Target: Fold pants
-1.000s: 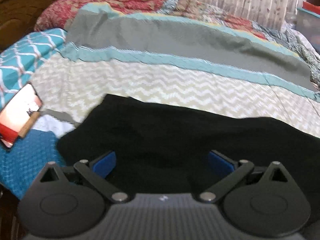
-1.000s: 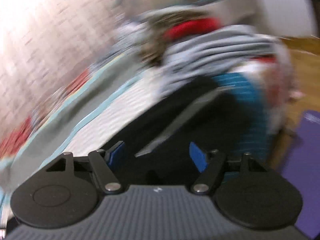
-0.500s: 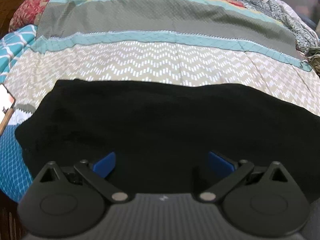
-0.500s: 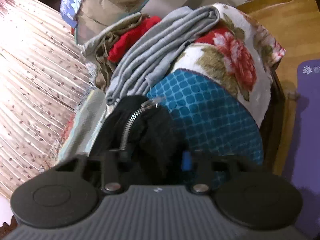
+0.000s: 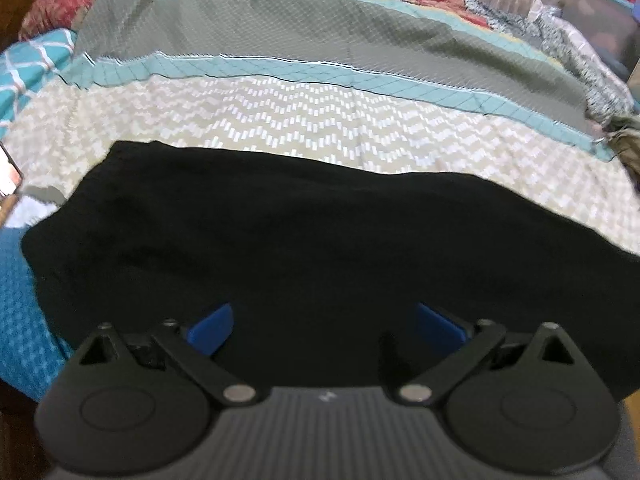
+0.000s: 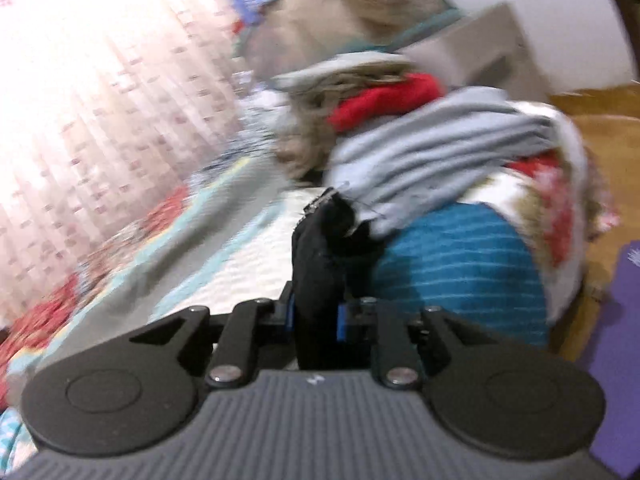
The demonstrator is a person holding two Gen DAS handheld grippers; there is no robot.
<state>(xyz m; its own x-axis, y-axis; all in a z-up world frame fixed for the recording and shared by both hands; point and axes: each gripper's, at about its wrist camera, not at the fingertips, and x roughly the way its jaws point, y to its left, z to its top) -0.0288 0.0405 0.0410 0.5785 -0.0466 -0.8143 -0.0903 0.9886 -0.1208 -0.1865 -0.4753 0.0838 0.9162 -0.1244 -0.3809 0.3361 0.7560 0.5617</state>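
Black pants lie spread across the patterned quilt on the bed. My left gripper is open, its blue pads wide apart just above the near edge of the pants. My right gripper is shut on a bunched end of the black pants, with a zipper showing at the top of the bunch. The cloth stands up between the jaws. The right wrist view is blurred by motion.
A pile of clothes, grey and red, sits on a floral blanket over a blue sheet. A curtain hangs at the left. A phone lies at the bed's left edge. A purple mat is on the floor.
My right gripper has closed on the zipper end of the pants and lifted it. My left gripper stays open over the pants, with the view shifted slightly.
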